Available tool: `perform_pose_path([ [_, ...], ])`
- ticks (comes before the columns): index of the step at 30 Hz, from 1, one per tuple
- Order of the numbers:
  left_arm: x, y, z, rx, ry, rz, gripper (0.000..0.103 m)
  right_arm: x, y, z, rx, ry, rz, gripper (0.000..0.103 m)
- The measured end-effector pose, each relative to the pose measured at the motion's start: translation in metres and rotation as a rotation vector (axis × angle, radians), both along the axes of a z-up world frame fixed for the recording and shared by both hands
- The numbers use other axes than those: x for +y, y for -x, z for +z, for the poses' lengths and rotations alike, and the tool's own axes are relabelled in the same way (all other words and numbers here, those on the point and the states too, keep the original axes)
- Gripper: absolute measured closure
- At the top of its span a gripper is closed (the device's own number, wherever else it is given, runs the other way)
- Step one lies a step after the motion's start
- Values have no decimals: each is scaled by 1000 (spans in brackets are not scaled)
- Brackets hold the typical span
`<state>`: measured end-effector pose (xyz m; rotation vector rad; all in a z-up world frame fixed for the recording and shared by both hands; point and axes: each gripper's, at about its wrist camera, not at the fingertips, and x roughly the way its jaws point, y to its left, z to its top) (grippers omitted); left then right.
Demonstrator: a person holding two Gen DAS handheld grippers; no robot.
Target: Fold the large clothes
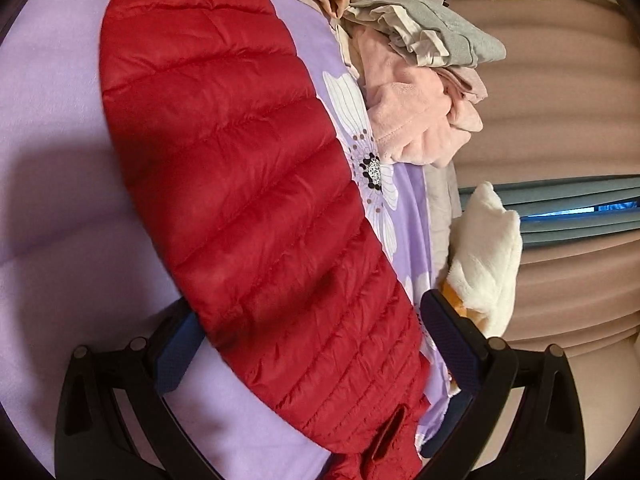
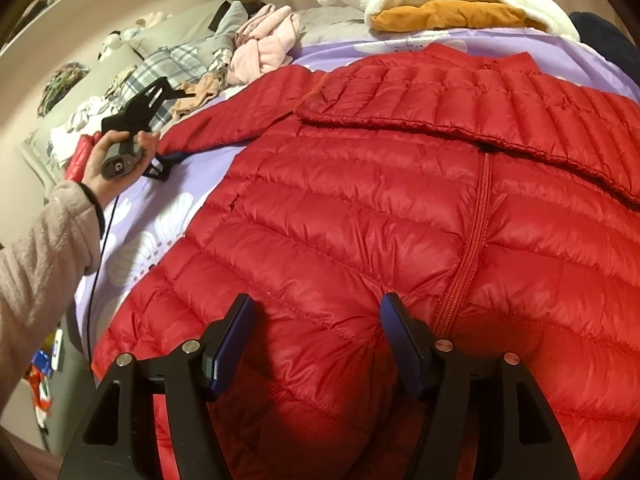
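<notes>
A red puffer jacket [image 2: 360,208] lies front-up on a lilac flowered bedsheet [image 2: 160,216], zip closed, with one sleeve folded across the chest. In the right wrist view my right gripper [image 2: 318,300] hovers over the jacket's lower front, just left of the zip, jaws apart and pads not pressing the fabric. The other sleeve [image 1: 240,168] stretches out to the side. In the left wrist view my left gripper [image 1: 308,304] straddles this sleeve near its cuff, with the fingers wide on both sides. A hand in a beige sleeve holds that left gripper [image 2: 168,160] at the left of the right wrist view.
A heap of pink and grey clothes [image 1: 420,92] lies beyond the sleeve, with a white plush item [image 1: 488,256] at the bed's edge. Folded white and orange items [image 2: 440,4] sit past the collar. More loose clothes [image 2: 256,44] lie at the far left.
</notes>
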<state>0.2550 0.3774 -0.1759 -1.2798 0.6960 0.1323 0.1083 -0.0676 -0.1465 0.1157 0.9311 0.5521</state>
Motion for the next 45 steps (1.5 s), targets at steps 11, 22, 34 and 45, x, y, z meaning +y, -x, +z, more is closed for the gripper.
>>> perform_pose_path([
  [11,4,-8,-7,156,-94,-9,81,0,3,-1,-11,10,-1,37],
  [22,-40,2,75,73,-460,-83,88,-2,2,-2,-3,-24,-24,36],
  [34,-229,17,190,-182,-1033,-397,88,-60,5,25,40,-191,-208,36],
  [45,-449,51,65,-95,-1391,-1270,80,-181,36,49,-55,-190,-594,36],
])
